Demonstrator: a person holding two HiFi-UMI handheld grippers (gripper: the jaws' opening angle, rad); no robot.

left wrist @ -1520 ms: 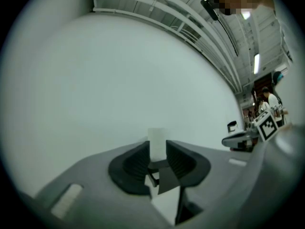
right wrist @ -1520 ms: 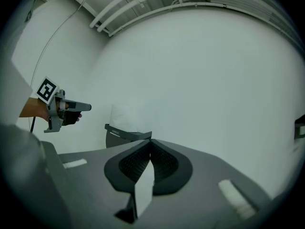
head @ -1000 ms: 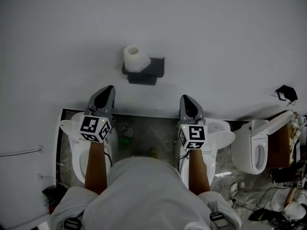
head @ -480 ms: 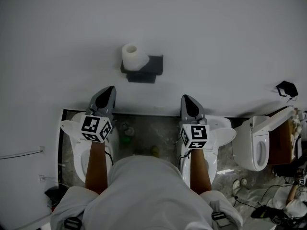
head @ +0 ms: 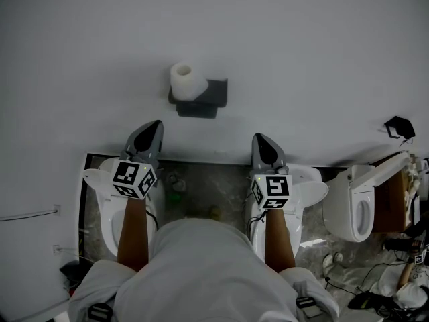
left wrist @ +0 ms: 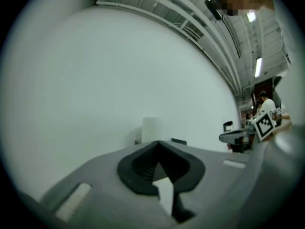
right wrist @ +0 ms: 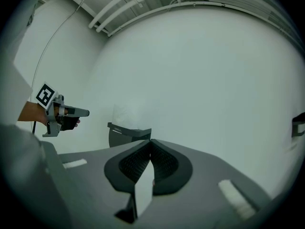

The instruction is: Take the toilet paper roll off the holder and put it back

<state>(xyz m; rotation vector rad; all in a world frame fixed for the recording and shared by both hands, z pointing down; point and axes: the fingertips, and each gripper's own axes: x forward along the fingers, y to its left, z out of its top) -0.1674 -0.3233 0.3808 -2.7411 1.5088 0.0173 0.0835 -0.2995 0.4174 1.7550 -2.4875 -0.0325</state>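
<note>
A white toilet paper roll (head: 186, 80) stands upright on a dark grey holder (head: 204, 99) fixed to the white wall. My left gripper (head: 153, 124) is shut and empty, pointing at the wall below and left of the roll. My right gripper (head: 259, 138) is shut too, with nothing in it, below and right of the holder. From the left gripper view the roll (left wrist: 151, 129) shows just above my closed left gripper (left wrist: 157, 142). In the right gripper view the holder (right wrist: 127, 133) sits left of my closed right gripper (right wrist: 150, 141), and the pale roll (right wrist: 125, 114) is faint above it.
White toilets (head: 355, 203) line the floor below the wall, two of them under my arms. A small black fitting (head: 400, 129) is on the wall at the right. Cables and clutter (head: 389, 284) lie at the lower right. A person (left wrist: 263, 105) stands far off.
</note>
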